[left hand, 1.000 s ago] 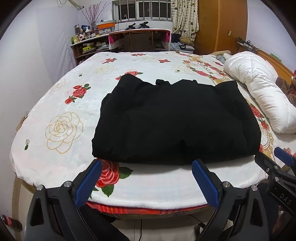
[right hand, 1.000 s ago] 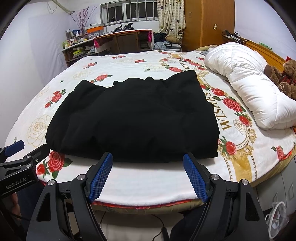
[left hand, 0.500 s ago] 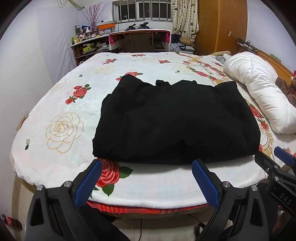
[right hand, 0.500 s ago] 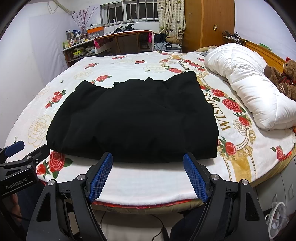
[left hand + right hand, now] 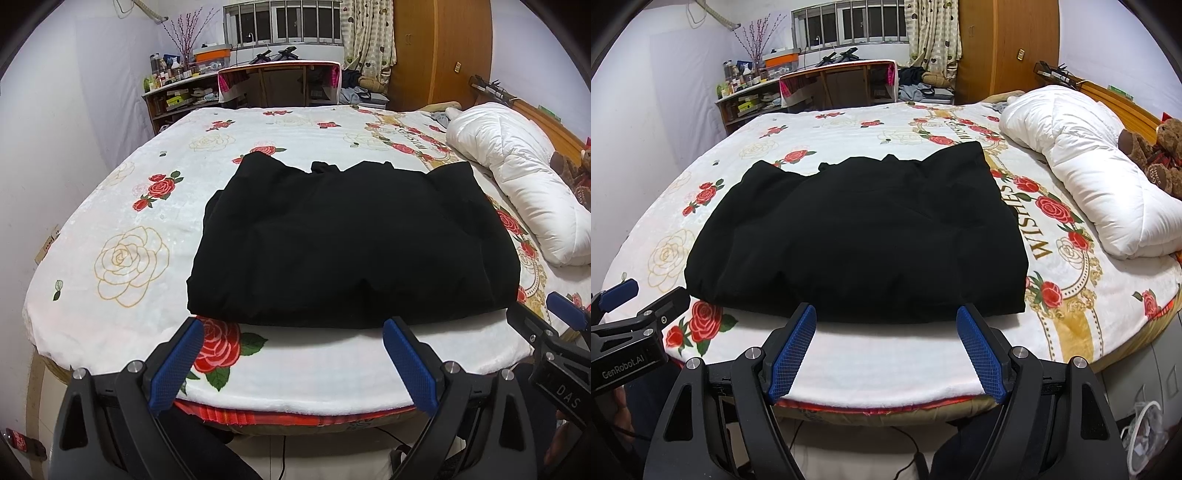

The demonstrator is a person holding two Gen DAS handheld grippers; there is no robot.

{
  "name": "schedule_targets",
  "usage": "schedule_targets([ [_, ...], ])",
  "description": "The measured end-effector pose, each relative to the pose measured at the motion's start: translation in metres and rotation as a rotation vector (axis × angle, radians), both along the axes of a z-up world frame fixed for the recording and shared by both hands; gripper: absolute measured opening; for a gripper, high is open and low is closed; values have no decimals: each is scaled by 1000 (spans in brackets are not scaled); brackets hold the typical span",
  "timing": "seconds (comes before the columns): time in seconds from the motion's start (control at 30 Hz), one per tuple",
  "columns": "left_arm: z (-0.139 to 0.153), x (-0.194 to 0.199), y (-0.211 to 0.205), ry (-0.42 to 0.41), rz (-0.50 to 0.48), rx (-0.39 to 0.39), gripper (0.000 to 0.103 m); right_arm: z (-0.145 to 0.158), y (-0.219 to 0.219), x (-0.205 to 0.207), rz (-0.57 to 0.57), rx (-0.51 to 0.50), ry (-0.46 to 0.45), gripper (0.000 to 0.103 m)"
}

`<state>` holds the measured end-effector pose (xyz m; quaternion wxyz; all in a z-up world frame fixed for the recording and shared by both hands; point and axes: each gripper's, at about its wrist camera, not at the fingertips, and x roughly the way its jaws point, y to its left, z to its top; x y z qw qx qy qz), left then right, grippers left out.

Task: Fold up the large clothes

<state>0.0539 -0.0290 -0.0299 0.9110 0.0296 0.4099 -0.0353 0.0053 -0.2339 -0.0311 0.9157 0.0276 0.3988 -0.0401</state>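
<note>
One black garment point(image 5: 351, 247), two grippers point(image 5: 291, 332) apart

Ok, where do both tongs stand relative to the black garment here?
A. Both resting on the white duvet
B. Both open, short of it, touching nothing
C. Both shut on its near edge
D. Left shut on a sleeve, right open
B: the left tongs and right tongs stand wide open short of the black garment, which lies folded on the bed.

Matt black cloth garment point(image 5: 351, 251) on plush, fleecy blanket point(image 5: 288, 125).
</note>
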Motion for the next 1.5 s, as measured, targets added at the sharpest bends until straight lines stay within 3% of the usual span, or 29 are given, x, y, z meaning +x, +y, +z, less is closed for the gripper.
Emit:
schedule_targets([
  [1.5, 3, -1, 5, -13, 6, 27, 99, -1, 0, -1, -1, 1, -1, 78],
])
